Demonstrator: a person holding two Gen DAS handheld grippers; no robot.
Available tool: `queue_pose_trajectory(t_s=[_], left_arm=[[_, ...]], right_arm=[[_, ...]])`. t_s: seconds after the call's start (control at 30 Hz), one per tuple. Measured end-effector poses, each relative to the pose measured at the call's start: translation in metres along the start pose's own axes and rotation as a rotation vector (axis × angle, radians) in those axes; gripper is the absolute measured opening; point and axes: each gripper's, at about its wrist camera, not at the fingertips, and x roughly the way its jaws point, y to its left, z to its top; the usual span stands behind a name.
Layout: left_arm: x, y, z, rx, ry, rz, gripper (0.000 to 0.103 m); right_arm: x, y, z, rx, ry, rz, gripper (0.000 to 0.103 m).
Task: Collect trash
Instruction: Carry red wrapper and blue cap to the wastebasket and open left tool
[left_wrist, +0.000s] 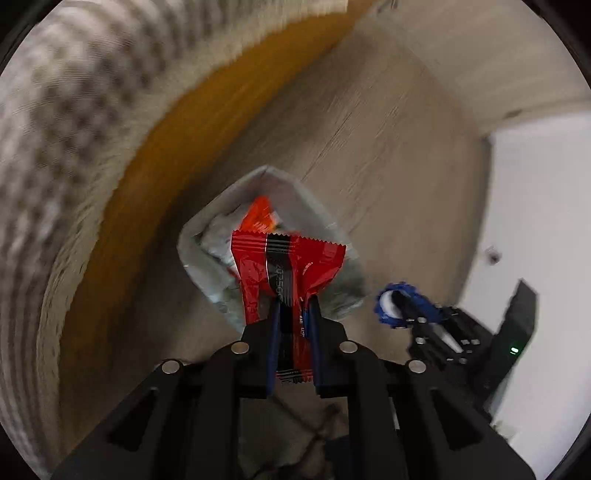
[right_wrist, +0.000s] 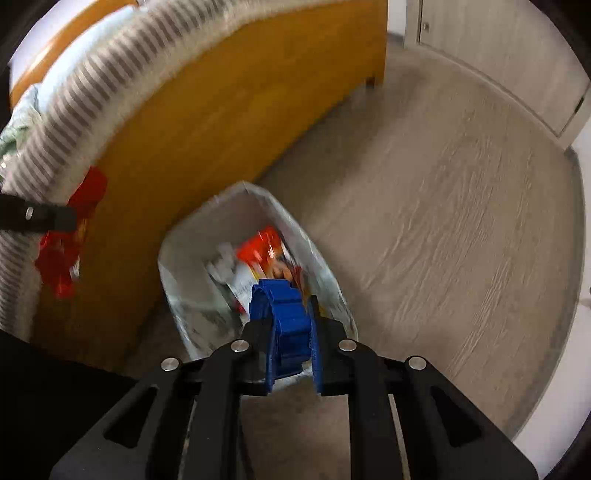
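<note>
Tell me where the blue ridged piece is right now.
The blue ridged piece is clamped in the right hand-held gripper, centre-bottom of the right wrist view, over the lined trash bin on the floor beside the wooden bed frame.

Red wrapper (left_wrist: 291, 273) — print blurred, no text readable anywhere

1. The striped mattress (left_wrist: 55, 155) is just a smear in the left wrist view; its pattern is unreadable.
2. The print on the red wrapper (left_wrist: 291, 273) is too blurry to read.
3. The lined bin (right_wrist: 184, 236) has mushy contents, partly hidden behind the blue ridged piece (right_wrist: 286, 317).
4. The left gripper (right_wrist: 70, 218) is cut off by the frame edge.
</note>
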Motion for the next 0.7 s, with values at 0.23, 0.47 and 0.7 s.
queue_pose_trajectory(t_s=[0.23,0.47,0.7], left_arm=[[0.05,-0.003,0.012,0.118,0.1,0.108,0.054],[0.023,0.02,0.018,-0.012,0.041,0.041,0.061],[0.004,0.037,0.013,-0.095,0.008,0.014,0.062]], right_arm=[[0.081,-0.002,-0.01,0.0,0.139,-0.025,0.015],[0.127,-0.003,-0.016,-0.005,0.266,-0.108,0.057],[0.103,-0.007,-0.016,0.03,0.221,-0.114,0.063]])
